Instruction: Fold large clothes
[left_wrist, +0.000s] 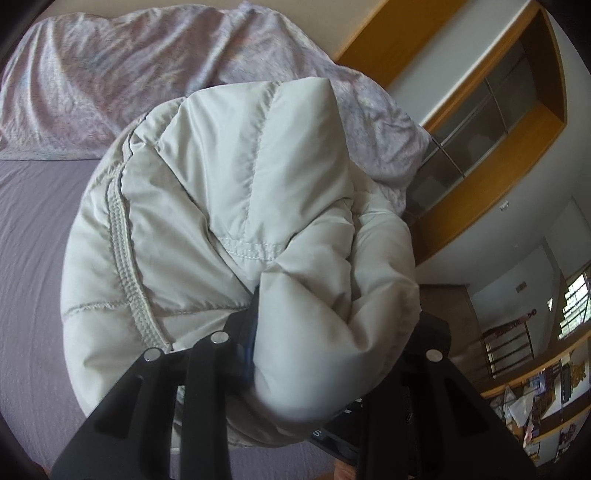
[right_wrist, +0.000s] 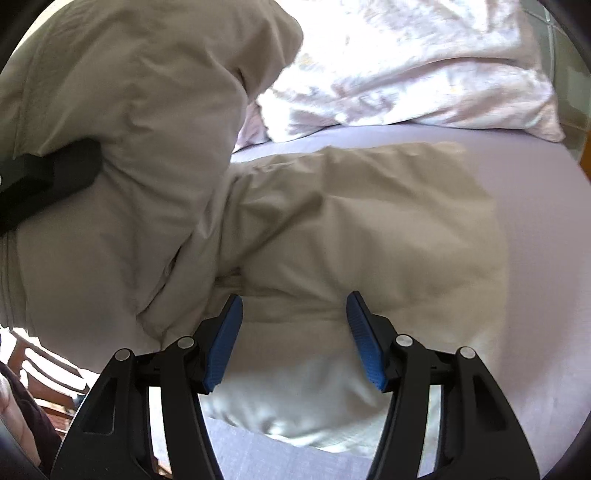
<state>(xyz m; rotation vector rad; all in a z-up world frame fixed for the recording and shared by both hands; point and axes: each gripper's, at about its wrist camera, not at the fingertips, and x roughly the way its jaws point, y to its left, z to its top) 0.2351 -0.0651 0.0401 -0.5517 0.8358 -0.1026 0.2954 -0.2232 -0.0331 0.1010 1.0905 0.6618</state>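
A bedroom lay behind the work: pale walls, a wooden shelf unit (left_wrist: 491, 122) with glazed doors, and cluttered shelves (left_wrist: 546, 398) low at the edge of the left wrist view. The bed (left_wrist: 33, 258), under a lilac sheet, carried everything. Along its far edge stretched a crumpled floral pillow (left_wrist: 122, 66), seen again in the right wrist view (right_wrist: 413, 66) toward the far right corner.

The pale grey-white padded jacket (left_wrist: 229, 206) was the largest thing on the bed. Part of it lay spread flat across the middle of the sheet (right_wrist: 369, 229), and another part was lifted into a bulky, quilted bundle that hung above the mattress, with its zip tape running down one side. In the right wrist view that raised mass filled the near left part of the frame.

The left gripper (left_wrist: 332, 332) had a thick fold of the jacket bunched between its fingers; the fabric hid most of the blue pads, and the fingers stood pressed against it on both sides, holding the bundle up. It also showed in the right wrist view as a black shape half buried in cloth (right_wrist: 44, 177).

The right gripper (right_wrist: 293, 332) was spread wide, its blue pads (right_wrist: 225, 343) well apart and gripping nothing, poised just over the flat part of the jacket near the near edge of the bed.
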